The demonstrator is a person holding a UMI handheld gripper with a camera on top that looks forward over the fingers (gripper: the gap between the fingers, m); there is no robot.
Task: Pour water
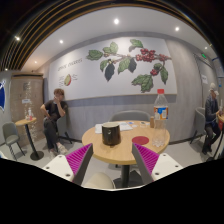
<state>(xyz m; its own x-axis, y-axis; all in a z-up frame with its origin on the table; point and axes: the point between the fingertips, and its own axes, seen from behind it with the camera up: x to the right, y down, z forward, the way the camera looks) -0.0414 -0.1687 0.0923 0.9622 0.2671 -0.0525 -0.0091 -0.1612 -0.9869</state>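
Gripper (pixel 113 160) jaws wide, empty; bottle (pixel 161 106) stands on the table (pixel 125 150), far side. Approach level, centre the bottle between fingers.

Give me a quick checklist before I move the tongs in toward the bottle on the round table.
1. Tongs empty: ok, the pink pads stand apart with nothing between them.
2. Water bottle upright: ok, it stands on the far side of the round wooden table, beyond the tongs.
3. Bottle cap off: cannot tell, the top is too small to read.
4. Cup to receive the water: cannot tell; a small red object lies near the bottle, but no clear cup shows.
5. Path to the bottle: not ok, a dark box stands on the table just ahead of the tongs.
6. Bystanders clear: ok, the seated person is at another table.
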